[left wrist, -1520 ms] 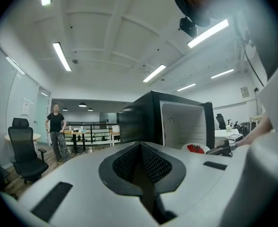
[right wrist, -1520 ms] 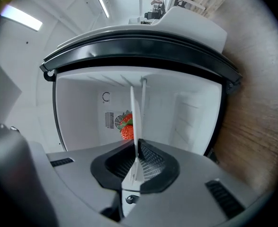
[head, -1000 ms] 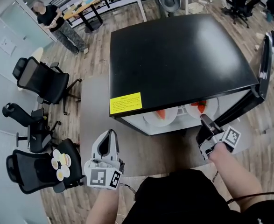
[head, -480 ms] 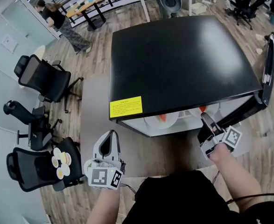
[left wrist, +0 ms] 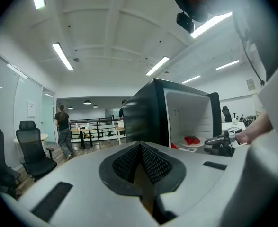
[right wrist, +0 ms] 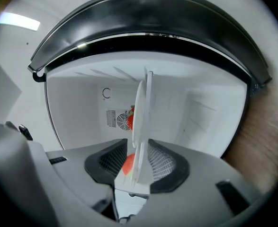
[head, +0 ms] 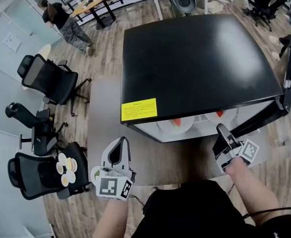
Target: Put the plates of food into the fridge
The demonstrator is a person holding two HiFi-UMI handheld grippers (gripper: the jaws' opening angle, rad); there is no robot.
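Observation:
A black mini fridge (head: 200, 58) stands with its door (head: 286, 78) swung open to the right. Inside sit two white plates of red food, one on the left (head: 177, 124) and one on the right (head: 220, 115). My right gripper (head: 220, 132) is at the fridge mouth. Its jaws are opening, and the right plate's rim (right wrist: 141, 117) stands edge-on between the pads (right wrist: 161, 161) without being pressed. My left gripper (head: 116, 150) hangs low on the left, away from the fridge, shut and holding nothing (left wrist: 141, 148). The left gripper view shows the fridge (left wrist: 143, 112) and a plate of strawberries (left wrist: 192, 142).
Black office chairs (head: 48, 78) stand to the left. One near chair (head: 41, 180) carries a plate of small foods (head: 64, 170). A person (head: 63, 21) stands by desks at the back. A grey mat (head: 103, 118) lies in front of the fridge.
The right gripper's jaws have opened off the right plate, which now rests inside the fridge. The gripper has drawn back slightly. The left gripper has barely moved.

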